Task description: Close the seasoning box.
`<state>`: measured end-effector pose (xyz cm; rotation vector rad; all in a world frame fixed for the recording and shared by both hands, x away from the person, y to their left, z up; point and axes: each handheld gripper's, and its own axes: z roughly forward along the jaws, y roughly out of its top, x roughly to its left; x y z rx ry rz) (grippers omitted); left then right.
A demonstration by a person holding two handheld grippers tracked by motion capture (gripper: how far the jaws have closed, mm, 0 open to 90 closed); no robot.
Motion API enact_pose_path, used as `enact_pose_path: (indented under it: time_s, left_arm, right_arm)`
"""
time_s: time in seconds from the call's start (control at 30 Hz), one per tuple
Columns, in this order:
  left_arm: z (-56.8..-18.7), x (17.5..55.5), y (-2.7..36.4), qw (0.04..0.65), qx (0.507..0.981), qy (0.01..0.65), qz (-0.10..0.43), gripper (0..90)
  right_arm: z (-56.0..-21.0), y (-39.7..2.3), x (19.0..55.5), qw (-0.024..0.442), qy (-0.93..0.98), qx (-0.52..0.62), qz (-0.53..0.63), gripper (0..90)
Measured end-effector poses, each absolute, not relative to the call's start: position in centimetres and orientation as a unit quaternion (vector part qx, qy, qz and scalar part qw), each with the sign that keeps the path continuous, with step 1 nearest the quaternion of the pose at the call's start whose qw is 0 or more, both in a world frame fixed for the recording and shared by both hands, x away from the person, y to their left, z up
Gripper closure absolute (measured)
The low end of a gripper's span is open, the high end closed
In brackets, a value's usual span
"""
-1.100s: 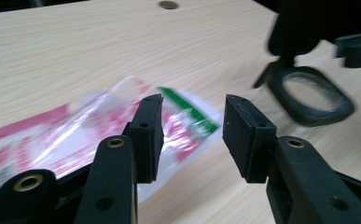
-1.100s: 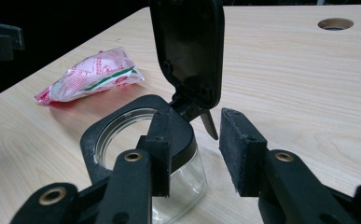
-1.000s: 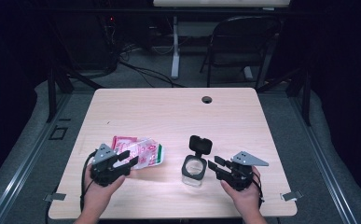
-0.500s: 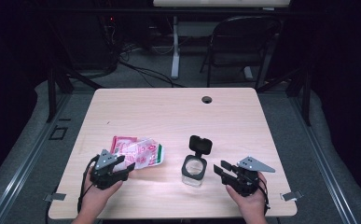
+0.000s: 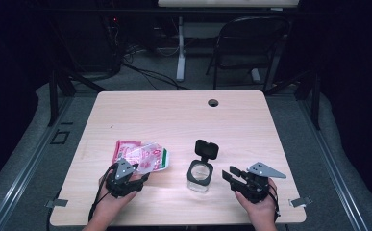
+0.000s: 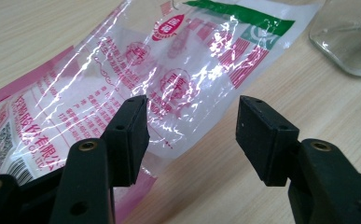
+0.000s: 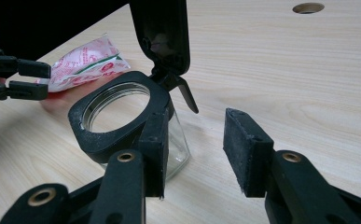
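A crinkled clear bag [image 5: 142, 156] with pink and green print lies on the wooden table [image 5: 174, 115] at the front left. My left gripper [image 5: 144, 176] sits low at its near edge. Its jaws have just been opening; the bag [image 6: 169, 70] lies under and beyond the left jaw, and neither pad presses on it. A square glass jar [image 5: 199, 173] with a black collar stands at the front centre, its black hinged lid [image 5: 206, 149] flipped up. My right gripper [image 7: 194, 149] is open just right of the jar [image 7: 117, 116]. Its jaws have been opening, with nothing between them.
A round cable hole [image 5: 213, 102] sits near the table's far edge. A black chair [image 5: 248, 43] and a desk leg stand beyond the table. The glass jar [image 6: 350, 42] shows at the top right of the left gripper view.
My left gripper has come down toward the table at the bag's near edge and its jaws stand wider. The right gripper has drawn slightly back toward the front edge.
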<state>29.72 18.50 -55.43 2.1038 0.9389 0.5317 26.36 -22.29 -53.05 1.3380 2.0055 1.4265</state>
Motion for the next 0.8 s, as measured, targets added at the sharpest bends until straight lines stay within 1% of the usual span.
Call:
enact_pose_path:
  time_s: [0.23,0.63,0.8]
  left_arm:
    - [-55.8,29.7,17.6,0.362,0.831,0.355,0.229,44.0]
    - [-56.5,30.4,17.1,0.346,0.832,0.360,0.243,44.1]
    - [-56.7,30.5,16.9,0.344,0.828,0.363,0.256,46.6]
  right_arm:
    - [-53.1,-22.1,26.5,0.169,0.709,0.469,0.499,60.6]
    - [-53.2,-21.8,26.5,0.166,0.711,0.468,0.498,60.6]
    - [-53.2,-21.7,26.5,0.166,0.712,0.468,0.497,60.6]
